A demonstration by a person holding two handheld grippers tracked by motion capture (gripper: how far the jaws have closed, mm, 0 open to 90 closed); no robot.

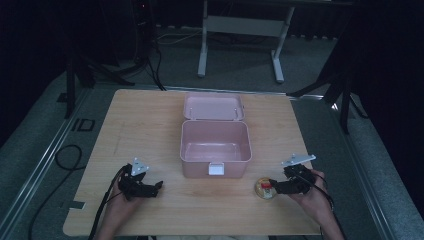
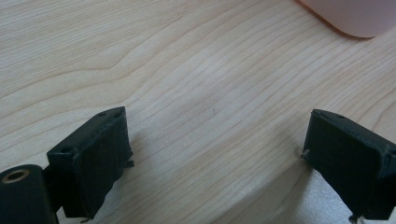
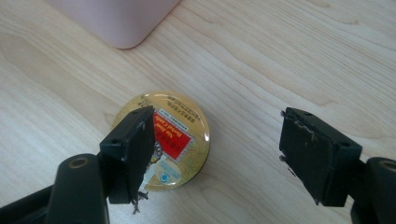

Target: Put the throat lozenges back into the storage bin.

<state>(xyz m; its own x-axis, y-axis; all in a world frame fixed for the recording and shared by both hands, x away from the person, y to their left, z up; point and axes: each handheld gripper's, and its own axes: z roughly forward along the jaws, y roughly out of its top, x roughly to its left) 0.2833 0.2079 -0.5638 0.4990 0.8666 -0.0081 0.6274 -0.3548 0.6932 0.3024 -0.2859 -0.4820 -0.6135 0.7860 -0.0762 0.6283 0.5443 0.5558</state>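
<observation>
Hovering low over the tabletop (image 1: 150,125), the right gripper (image 3: 217,154) had its fingers (image 3: 133,149) released, spread apart and pressing on nothing. The round tin (image 3: 180,135) lay flat beneath them, mostly under the left-hand finger rather than centred in the gap, with a corner of the open pink box (image 1: 215,145) just beyond the fingertips. To take the tin cleanly, the hand would probably need to shift until the tin sat midway between both fingers, then lower so the pads met its thin rim squarely; a shallow, slippery lid could easily skid out. The left gripper (image 2: 215,158) rested with fingers released, bare wood between them.
</observation>
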